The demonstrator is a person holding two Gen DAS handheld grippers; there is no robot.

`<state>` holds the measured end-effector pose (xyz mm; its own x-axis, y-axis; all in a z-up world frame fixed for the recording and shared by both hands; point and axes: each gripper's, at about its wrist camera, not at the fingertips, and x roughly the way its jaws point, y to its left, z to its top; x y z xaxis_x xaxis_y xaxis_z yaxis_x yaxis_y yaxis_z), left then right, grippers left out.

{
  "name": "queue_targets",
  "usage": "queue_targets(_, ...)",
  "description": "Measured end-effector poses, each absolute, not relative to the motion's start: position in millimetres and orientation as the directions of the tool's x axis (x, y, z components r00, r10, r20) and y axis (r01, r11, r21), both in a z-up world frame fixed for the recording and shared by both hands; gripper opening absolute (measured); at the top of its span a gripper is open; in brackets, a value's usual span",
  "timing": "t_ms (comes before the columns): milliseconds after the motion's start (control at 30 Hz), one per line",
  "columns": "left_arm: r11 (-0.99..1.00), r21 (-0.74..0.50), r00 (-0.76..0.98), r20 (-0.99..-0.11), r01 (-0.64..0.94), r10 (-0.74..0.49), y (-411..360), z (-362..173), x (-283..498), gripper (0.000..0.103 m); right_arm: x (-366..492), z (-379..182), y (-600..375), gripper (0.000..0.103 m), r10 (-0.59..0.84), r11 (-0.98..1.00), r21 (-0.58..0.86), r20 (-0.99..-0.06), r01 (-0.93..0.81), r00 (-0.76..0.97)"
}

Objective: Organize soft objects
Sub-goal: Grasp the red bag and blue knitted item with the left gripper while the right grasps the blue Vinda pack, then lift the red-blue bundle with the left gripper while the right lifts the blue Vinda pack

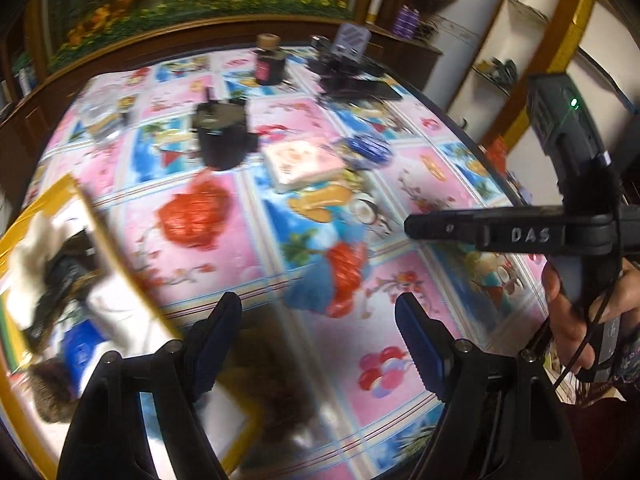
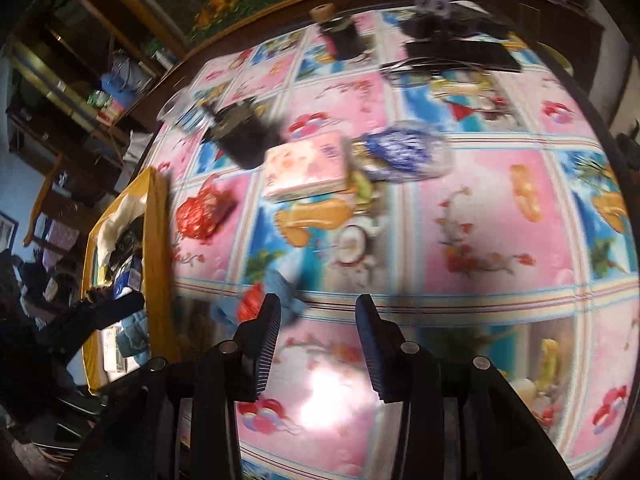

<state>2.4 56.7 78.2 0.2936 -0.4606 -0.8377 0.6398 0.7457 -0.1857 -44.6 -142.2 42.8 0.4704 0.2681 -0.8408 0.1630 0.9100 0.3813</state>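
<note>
Both grippers, left (image 1: 318, 344) and right (image 2: 318, 344), hover parted and empty between picks, so next comes reaching toward twelve o'clock for the red mesh bag (image 1: 194, 214) beside the yellow-rimmed box (image 1: 24, 216).

A black cylindrical device (image 1: 224, 136) stands on the bench's patterned cloth (image 1: 400, 360); a dark jar (image 1: 269, 65) stands farther back; wall shelves (image 1: 516, 40) beyond.

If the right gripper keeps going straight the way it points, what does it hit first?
Probably bare tablecloth: the right gripper is empty with open jaws. The blue-and-red cloth lies just left of that line; blur leaves depth unclear.
</note>
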Motion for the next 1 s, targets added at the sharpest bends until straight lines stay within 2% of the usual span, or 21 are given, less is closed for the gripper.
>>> queue_targets(333,0.790,-0.078,0.282,-0.909,0.608,-0.307,6,29,28,0.076,-65,34,-203,0.042,0.232,0.881,0.391,-0.848,0.266,0.477)
queue_targets(400,0.798,-0.078,0.270,-0.918,0.598,-0.292,4,21,32,0.054,-58,36,-208,0.042,0.227,0.884,0.386,-0.849,0.265,0.478)
queue_targets(467,0.794,-0.059,0.290,-0.912,0.605,-0.289,3,21,29,0.048,-49,41,-213,0.045,0.219,0.888,0.380,-0.845,0.259,0.488)
queue_targets(500,0.795,-0.058,0.296,-0.909,0.604,-0.292,4,21,28,0.045,-41,44,-214,0.052,0.213,0.892,0.375,-0.842,0.254,0.495)
queue_targets(533,0.798,-0.064,0.297,-0.908,0.600,-0.296,6,21,26,0.045,-34,46,-215,0.060,0.208,0.895,0.370,-0.840,0.248,0.502)
queue_targets(600,0.805,-0.071,0.301,-0.906,0.589,-0.299,10,21,24,0.045,-14,49,-213,0.064,0.191,0.912,0.343,-0.840,0.225,0.508)
queue_targets(833,0.816,-0.060,0.318,-0.902,0.575,-0.291,17,22,14,0.045,64,26,-202,0.064,0.140,0.948,0.253,-0.877,0.195,0.459)
queue_targets(900,0.820,-0.058,0.323,-0.901,0.569,-0.288,19,22,12,0.045,72,14,-201,0.065,0.167,0.943,0.276,-0.878,0.188,0.448)
queue_targets(1000,0.822,-0.062,0.326,-0.899,0.565,-0.292,22,22,12,0.045,66,15,-200,0.057,0.192,0.934,0.304,-0.870,0.187,0.454)
